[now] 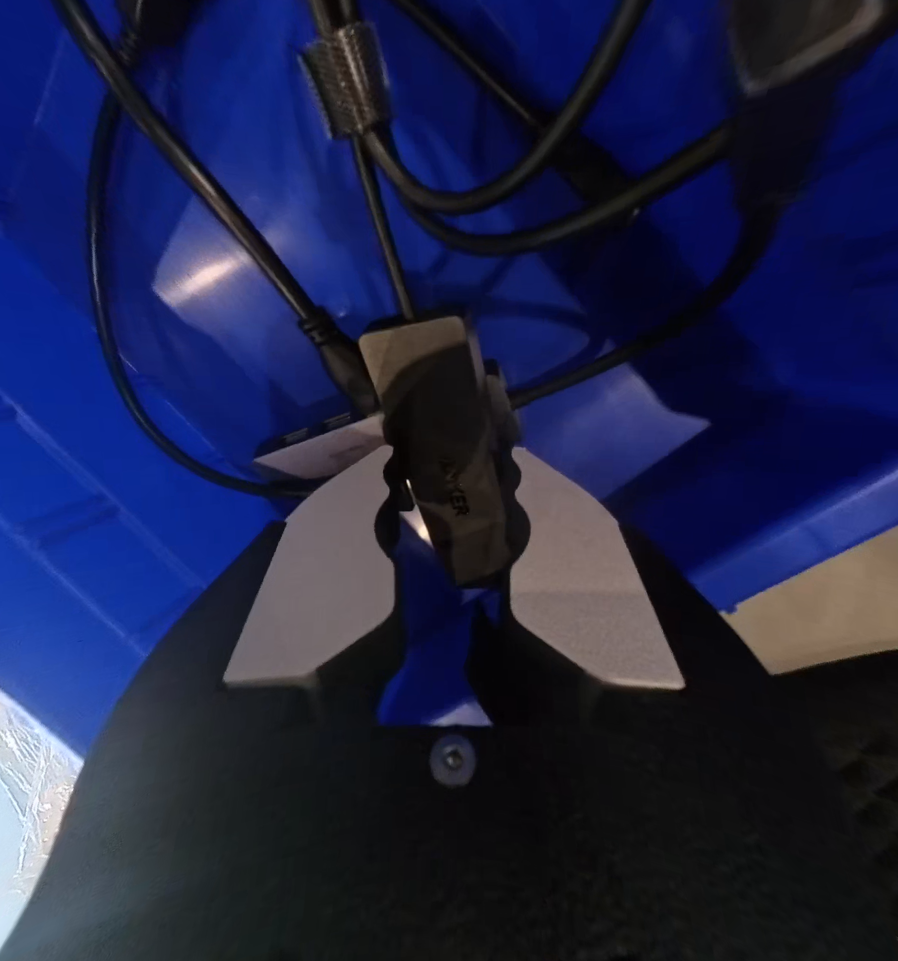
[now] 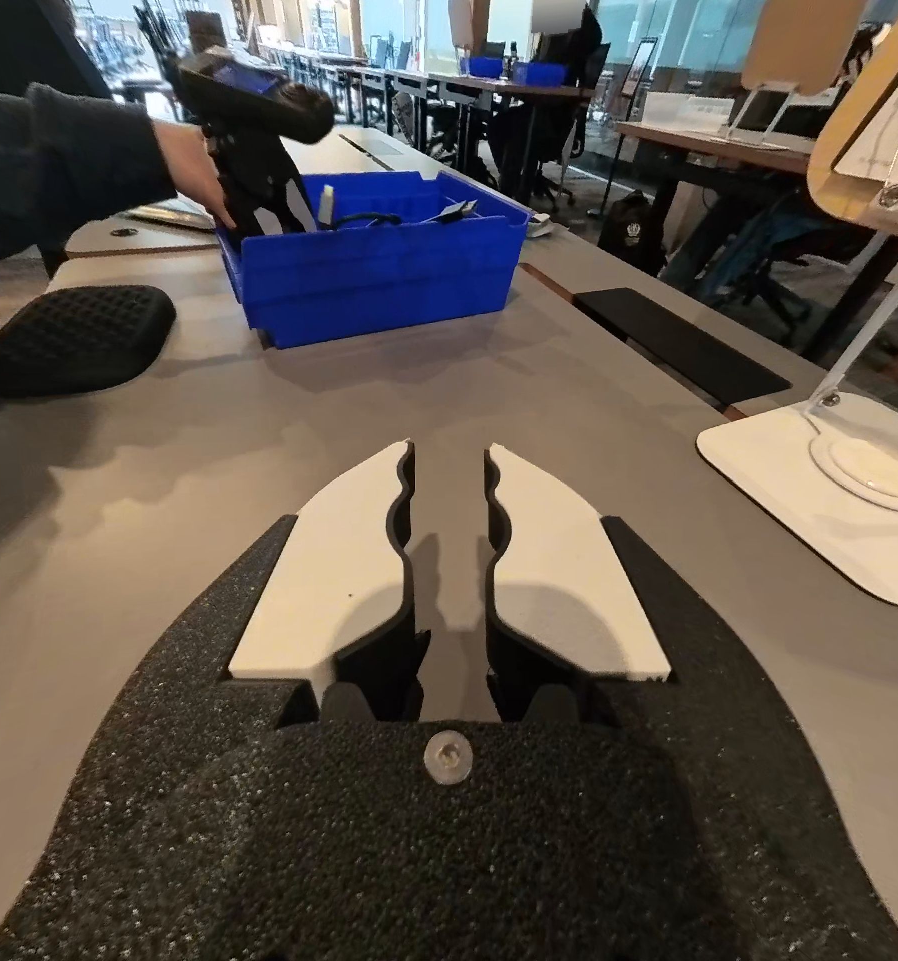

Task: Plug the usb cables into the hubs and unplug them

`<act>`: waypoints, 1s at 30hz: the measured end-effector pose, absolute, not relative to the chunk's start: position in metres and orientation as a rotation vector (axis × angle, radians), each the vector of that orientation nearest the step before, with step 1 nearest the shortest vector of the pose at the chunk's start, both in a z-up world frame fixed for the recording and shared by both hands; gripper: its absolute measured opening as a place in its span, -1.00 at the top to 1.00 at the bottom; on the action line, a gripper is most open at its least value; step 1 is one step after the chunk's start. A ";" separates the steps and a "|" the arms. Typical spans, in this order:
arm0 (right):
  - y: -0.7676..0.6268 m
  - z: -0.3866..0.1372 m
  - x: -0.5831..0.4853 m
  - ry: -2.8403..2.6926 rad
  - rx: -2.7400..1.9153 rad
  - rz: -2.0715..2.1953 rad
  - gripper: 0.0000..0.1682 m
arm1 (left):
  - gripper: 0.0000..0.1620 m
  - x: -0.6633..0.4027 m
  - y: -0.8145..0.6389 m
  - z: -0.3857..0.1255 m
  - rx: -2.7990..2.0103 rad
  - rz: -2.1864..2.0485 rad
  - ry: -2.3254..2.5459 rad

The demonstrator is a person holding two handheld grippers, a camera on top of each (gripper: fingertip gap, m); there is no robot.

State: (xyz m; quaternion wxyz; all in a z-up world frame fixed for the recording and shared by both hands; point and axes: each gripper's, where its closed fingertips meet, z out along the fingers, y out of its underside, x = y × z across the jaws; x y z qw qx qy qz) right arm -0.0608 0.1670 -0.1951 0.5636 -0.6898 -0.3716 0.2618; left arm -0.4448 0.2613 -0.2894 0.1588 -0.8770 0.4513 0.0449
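Note:
My left gripper [image 1: 452,468] is shut on a grey USB hub [image 1: 426,374] inside the blue bin [image 1: 124,312]. Black cables [image 1: 176,171] run from the hub's far end and loop over the bin floor. A second pale hub [image 1: 311,447] lies just under the left finger. In the right wrist view the left gripper [image 2: 265,192] reaches into the blue bin [image 2: 384,281], held by a hand [image 2: 192,171], with the grey hub [image 2: 326,205] standing up beside it. My right gripper [image 2: 449,452] is open and empty, low over the grey table, well short of the bin.
A silvery wrap [image 1: 345,78] binds cables at the bin's far side. A USB plug [image 2: 457,210] pokes above the bin rim. A black wrist rest [image 2: 72,338] lies left of the bin. A white stand base [image 2: 826,494] sits at the right, by a black strip [image 2: 681,343].

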 end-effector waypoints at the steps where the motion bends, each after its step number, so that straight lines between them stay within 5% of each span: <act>1: 0.167 -0.196 -0.061 -0.875 -1.626 0.612 0.71 | 0.54 -0.446 0.262 -0.288 -2.501 0.132 1.288; 8: 0.168 -0.195 -0.060 -0.874 -1.592 0.563 0.72 | 0.55 -0.452 0.275 -0.244 -2.336 0.202 1.166; 23: 0.176 -0.186 -0.047 -0.751 -1.469 0.472 0.76 | 0.57 -0.344 0.270 -0.060 -1.673 0.289 1.135; 30: 0.191 -0.186 -0.018 -0.573 -1.464 0.375 0.76 | 0.57 -0.230 0.227 -0.084 -1.462 0.097 1.382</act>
